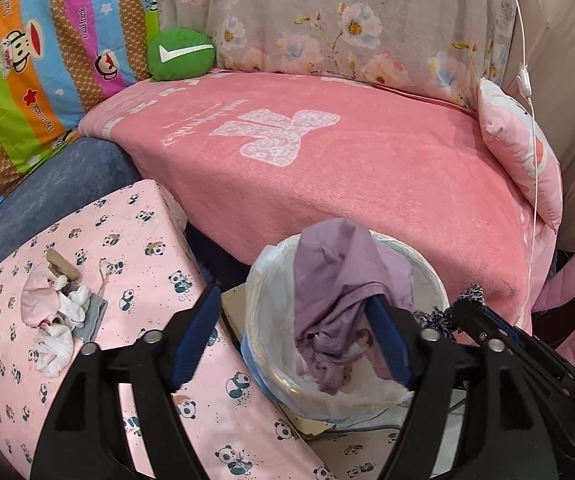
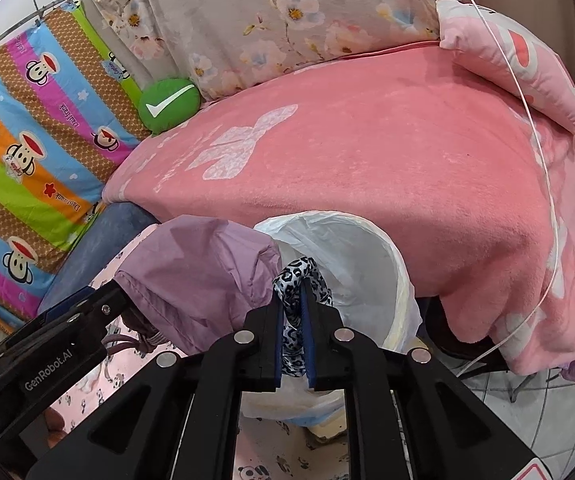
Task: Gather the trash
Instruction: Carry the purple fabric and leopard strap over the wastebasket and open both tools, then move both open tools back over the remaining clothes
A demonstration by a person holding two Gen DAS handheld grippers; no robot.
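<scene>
A white-lined trash bin (image 1: 427,276) stands by the bed; it also shows in the right wrist view (image 2: 351,248). My left gripper (image 1: 293,326) is open, and a purple cloth (image 1: 339,276) hangs over its right finger (image 1: 387,344) and down into the bin. The purple cloth shows in the right wrist view (image 2: 203,276). My right gripper (image 2: 291,312) is shut on a leopard-print cloth strip (image 2: 301,276) above the bin's rim. The strip shows in the left wrist view (image 1: 435,316). A pile of crumpled tissues and scraps (image 1: 57,312) lies on the panda-print surface (image 1: 127,240).
A pink blanket (image 1: 327,168) covers the bed behind the bin. A green round cushion (image 1: 181,54), a pink pillow (image 1: 523,152) and a dangling white cord (image 1: 531,160) are on it. A striped monkey-print sheet (image 1: 35,72) hangs left. Tiled floor (image 2: 527,412) lies right.
</scene>
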